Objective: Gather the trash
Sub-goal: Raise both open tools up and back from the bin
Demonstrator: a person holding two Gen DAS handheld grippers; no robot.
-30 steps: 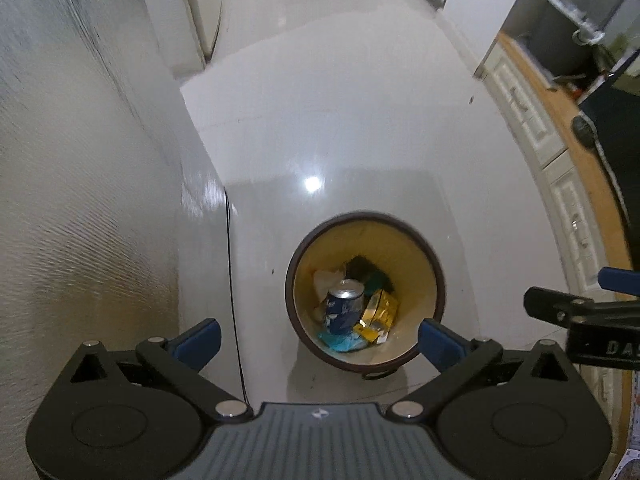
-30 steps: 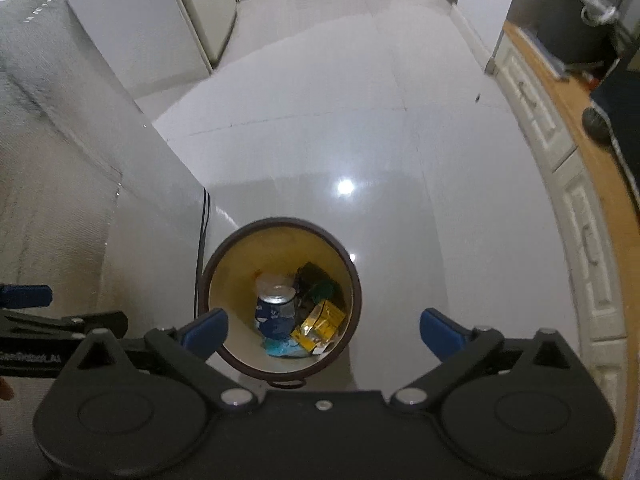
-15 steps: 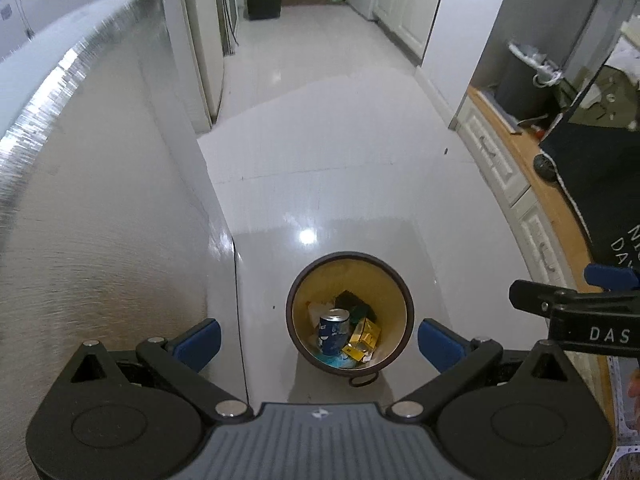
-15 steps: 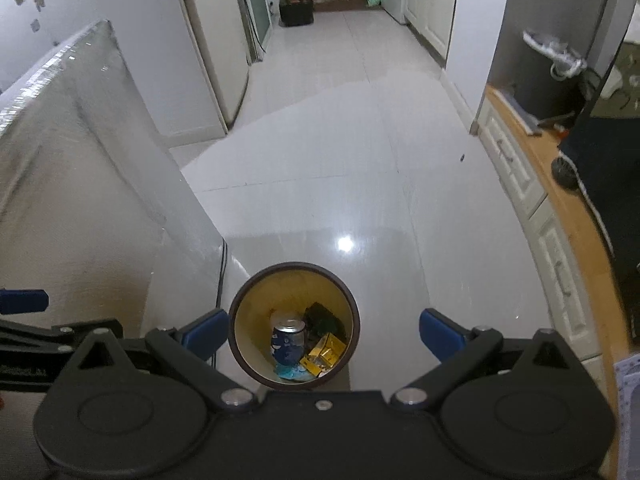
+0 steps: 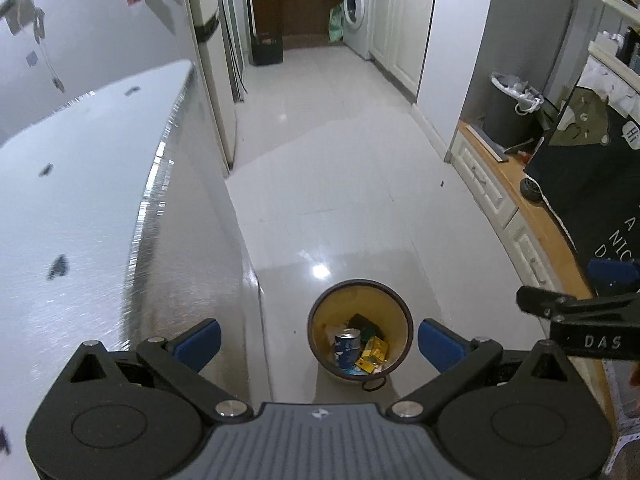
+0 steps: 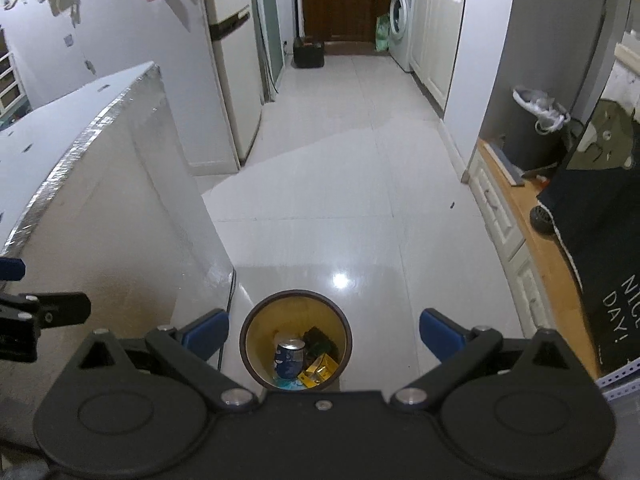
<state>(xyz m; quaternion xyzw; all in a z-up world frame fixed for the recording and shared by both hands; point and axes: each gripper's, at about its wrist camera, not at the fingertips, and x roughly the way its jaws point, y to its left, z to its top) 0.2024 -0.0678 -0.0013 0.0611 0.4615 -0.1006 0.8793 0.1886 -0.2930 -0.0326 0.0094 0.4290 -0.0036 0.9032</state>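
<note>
A round brown bin [image 5: 405,312] with a yellow inside stands on the tiled floor far below both grippers. Inside it lie a blue can [image 5: 347,346], a yellow packet [image 5: 374,354] and dark wrappers. The right wrist view shows the same bin [image 6: 347,330] with the blue can [image 6: 290,357] and yellow packet [image 6: 320,370]. My left gripper [image 5: 318,342] is open and empty, high above the bin. My right gripper [image 6: 324,334] is open and empty too, and appears in the left wrist view as the right gripper [image 5: 576,312] at the right edge.
A white table [image 5: 60,200] with a shiny edge fills the left. A wooden-topped white cabinet [image 5: 536,216] and dark cloth [image 5: 592,168] line the right. Further off stand a lined grey bin [image 5: 510,112], a fridge [image 6: 232,80] and a washing machine [image 6: 400,20].
Both grippers have risen well above the bin, which now looks much smaller. The table top and far hallway have come into view. Both stayed open.
</note>
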